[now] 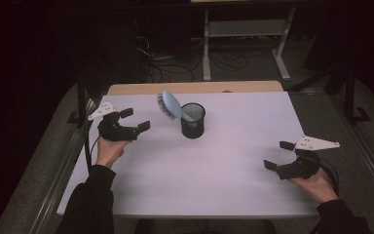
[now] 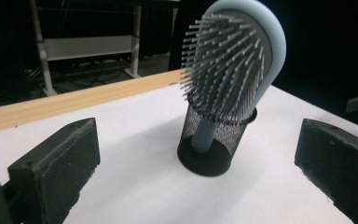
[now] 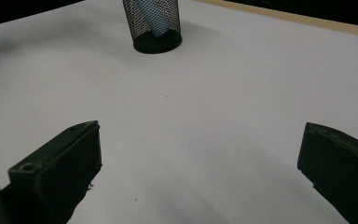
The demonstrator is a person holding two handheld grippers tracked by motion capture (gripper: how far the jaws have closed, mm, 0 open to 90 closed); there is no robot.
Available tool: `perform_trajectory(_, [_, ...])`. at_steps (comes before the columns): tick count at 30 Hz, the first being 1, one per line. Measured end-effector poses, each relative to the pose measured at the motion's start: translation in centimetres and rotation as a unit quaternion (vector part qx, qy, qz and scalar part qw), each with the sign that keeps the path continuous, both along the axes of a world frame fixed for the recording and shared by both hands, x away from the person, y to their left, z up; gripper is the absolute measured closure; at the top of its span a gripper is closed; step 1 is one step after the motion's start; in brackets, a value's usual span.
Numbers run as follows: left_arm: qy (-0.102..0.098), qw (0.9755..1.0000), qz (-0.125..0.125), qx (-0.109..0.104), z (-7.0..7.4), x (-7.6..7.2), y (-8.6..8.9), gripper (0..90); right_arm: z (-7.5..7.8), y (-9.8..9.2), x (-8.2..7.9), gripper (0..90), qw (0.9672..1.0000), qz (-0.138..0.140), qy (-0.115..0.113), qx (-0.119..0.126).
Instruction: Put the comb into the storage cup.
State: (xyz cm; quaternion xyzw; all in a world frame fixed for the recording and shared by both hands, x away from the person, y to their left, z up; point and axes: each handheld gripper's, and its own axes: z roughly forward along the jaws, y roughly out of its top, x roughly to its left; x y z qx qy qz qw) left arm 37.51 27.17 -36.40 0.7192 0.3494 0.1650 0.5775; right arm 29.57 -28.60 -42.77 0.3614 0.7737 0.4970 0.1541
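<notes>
Your left gripper (image 1: 135, 119) and right gripper (image 1: 279, 155): jaws spread, empty. Hairbrush (image 1: 170, 105) stands handle-down in mesh cup (image 1: 193, 122), mid-table (image 1: 224, 170); left gripper view reveals bristles, right gripper view just handle through mesh.

Black sleeves, black hand-held gripper (image 1: 135, 119), grey plate

The left black two-jaw gripper (image 1: 135, 119) is held far left, jaws spread; the right black two-jaw gripper (image 1: 278, 155) is held near right, jaws likewise spread.
</notes>
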Motion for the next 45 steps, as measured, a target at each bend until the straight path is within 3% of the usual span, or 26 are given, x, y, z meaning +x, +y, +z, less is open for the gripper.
perform_trajectory(20, [-0.008, 0.9997, 0.016, -0.013, -1.2, -2.0, 2.0, 0.0, -0.2, 0.2, 0.0, 0.0, 1.0000, 0.002, 0.005, -0.006])
perform_trajectory(31, [-0.023, 0.9992, 0.028, -0.016, -1.7, -3.6, 3.4, 0.0, -0.3, 0.2, 0.1, 0.0, 0.9999, 0.002, 0.008, -0.007])
perform_trajectory(45, [-0.024, 0.9977, 0.063, -0.011, -4.0, -5.9, 5.3, 0.0, -0.3, 0.2, 0.1, 0.0, 0.9999, 0.002, 0.008, -0.007])
